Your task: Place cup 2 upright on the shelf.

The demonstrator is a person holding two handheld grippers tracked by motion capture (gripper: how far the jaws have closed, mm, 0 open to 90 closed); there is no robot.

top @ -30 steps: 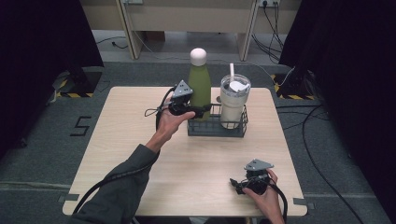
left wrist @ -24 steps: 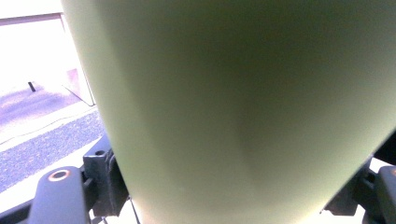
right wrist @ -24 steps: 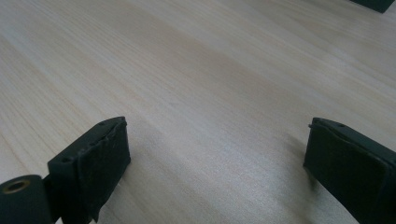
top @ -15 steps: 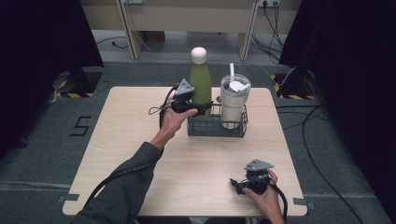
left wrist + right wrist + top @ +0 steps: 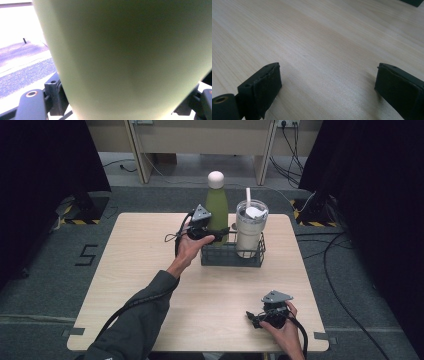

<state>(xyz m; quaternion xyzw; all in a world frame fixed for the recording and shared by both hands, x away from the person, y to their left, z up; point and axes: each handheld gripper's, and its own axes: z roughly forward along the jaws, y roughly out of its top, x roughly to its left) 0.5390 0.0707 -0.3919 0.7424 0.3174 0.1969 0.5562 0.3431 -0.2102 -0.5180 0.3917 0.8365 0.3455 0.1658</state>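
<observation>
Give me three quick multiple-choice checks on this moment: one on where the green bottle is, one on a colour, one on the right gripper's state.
1. Where is the green bottle?
A. in the left end of the wire basket
B. lying on the table
C. beside the right gripper

2. What colour is the bottle's cap?
A. black
B. white
C. red

3. How does the right gripper stand?
A. shut on the tumbler
B. shut on the bottle
C. open over bare table

Answers:
1 A: in the high view the bottle stands upright in the basket, left of the tumbler, with the left gripper clamped on it.
2 B: the round cap shows white.
3 C: in the right gripper view the jaws stand wide apart with bare wood of the table between them.
</observation>
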